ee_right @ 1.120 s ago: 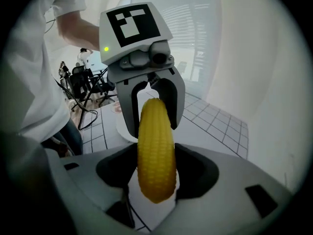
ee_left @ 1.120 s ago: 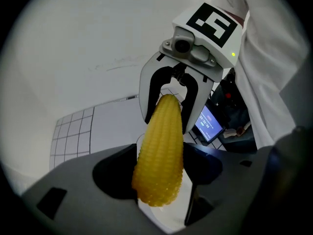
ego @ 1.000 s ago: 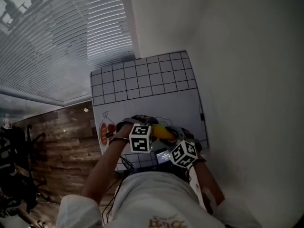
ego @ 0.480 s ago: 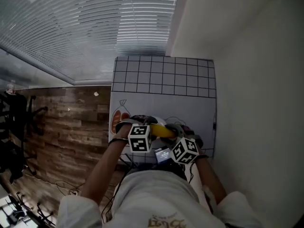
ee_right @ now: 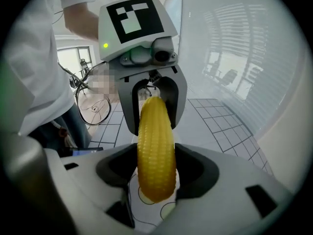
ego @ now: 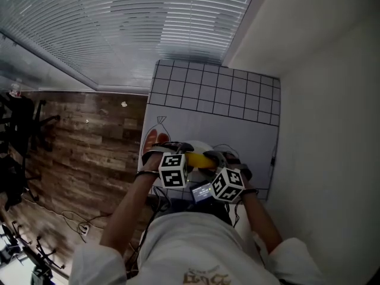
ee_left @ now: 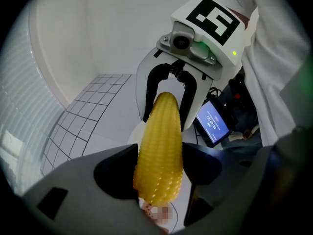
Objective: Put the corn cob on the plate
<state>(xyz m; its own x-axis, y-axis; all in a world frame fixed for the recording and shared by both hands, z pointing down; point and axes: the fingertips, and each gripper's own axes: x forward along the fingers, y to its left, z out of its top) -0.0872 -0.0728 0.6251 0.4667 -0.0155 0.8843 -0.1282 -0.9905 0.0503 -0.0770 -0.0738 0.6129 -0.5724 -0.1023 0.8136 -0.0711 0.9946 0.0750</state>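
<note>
Corn cob (ego: 200,160) slung between both grippers, over the bench (ego: 237,123)!
Left gripper (ee_left: 159,177) on its left end, right gripper (ee_right: 156,173) on its right; plate (ego: 202,145) on the bench just under it.

The head view is dim and underexposed. Its brightest part is the window blinds (ego: 119,28) at far left, where daylight enters, while the wooden floor (ego: 89,135) sinks into shadow. The wide lens bends the blinds and the table (ego: 237,123) edges. Both gripper views are brighter, ringed by black corners, with lines curving strongly toward the rim. The corn cob (ee_left: 159,151) carries small glints, and its near end is slightly soft, like the grey foreground close to each lens. In the right gripper view, a pale window pattern falls on the wall (ee_right: 230,77).
</note>
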